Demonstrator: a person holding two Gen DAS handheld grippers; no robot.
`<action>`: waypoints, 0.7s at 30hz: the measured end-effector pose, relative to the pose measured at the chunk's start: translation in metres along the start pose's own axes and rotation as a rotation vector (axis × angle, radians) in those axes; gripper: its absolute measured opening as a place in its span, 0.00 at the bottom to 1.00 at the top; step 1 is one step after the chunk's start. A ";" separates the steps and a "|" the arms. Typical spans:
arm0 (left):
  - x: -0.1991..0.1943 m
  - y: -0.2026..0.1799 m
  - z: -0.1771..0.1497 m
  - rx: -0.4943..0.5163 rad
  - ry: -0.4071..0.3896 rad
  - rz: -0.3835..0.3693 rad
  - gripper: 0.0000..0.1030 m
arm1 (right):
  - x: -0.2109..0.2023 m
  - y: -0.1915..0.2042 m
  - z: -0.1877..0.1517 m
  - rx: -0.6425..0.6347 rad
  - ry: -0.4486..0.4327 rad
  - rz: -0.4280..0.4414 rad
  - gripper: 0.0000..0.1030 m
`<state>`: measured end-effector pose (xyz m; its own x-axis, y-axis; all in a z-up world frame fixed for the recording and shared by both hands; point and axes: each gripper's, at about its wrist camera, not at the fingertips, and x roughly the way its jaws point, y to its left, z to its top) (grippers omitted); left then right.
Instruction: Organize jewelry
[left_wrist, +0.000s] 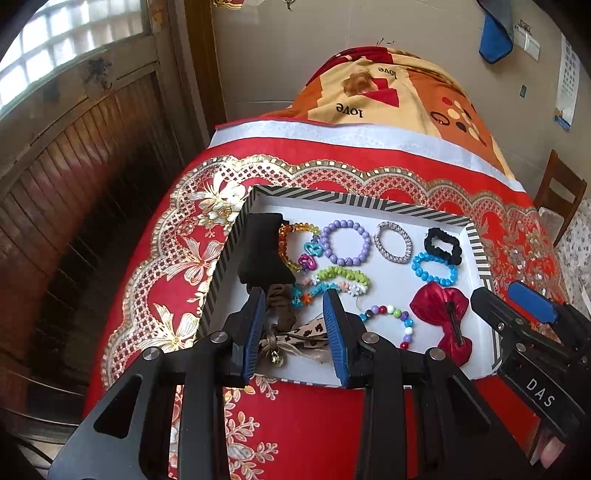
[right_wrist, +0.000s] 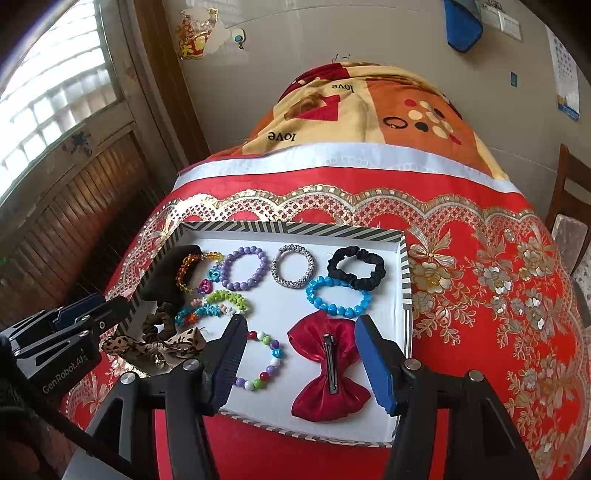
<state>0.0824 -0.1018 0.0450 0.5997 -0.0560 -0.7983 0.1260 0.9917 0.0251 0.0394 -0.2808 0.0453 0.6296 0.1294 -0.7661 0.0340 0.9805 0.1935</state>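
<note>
The tray (right_wrist: 404, 280) already holds all the jewelry in loose rows, so I judge the step in hand to be a last check or a small correction. To do it well, each claw should come down straight over one piece only, with its tips on both sides of that piece, and close gently. The beads can roll, and the pieces lie so near each other that a wide grab would drag a neighbour along.

The right gripper (right_wrist: 299, 336) is spread and holds nothing. The red bow clip (right_wrist: 328, 369) lies between its two fingers, lower than the tips and not touched by them. The multicolour bead bracelet (right_wrist: 262, 362) lies just beside its left finger, partly hidden by it. The blue bead bracelet (right_wrist: 338, 297) and the black scrunchie (right_wrist: 356, 267) are ahead of the tips, farther into the tray.

The left gripper (left_wrist: 295, 310) is also spread and empty. The brown scrunchie (left_wrist: 280, 312) and the leopard ribbon (left_wrist: 299, 338) lie under the gap between its fingers, without contact. The purple bead bracelet (left_wrist: 345, 243) lies ahead of it, and a black foam block (left_wrist: 262, 251) stands ahead and slightly to its left, against the tray wall.
</note>
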 end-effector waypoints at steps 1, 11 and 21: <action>-0.001 0.000 -0.001 0.001 0.000 0.000 0.31 | 0.000 0.000 0.000 0.001 0.001 0.001 0.56; -0.004 0.002 -0.003 0.002 -0.009 0.011 0.31 | 0.002 0.004 -0.003 -0.014 0.015 0.005 0.57; -0.003 0.003 -0.002 0.003 -0.009 0.017 0.31 | 0.004 0.007 -0.004 -0.022 0.027 0.012 0.57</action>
<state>0.0792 -0.0988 0.0466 0.6091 -0.0404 -0.7920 0.1182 0.9922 0.0403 0.0391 -0.2728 0.0409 0.6084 0.1445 -0.7804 0.0098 0.9818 0.1895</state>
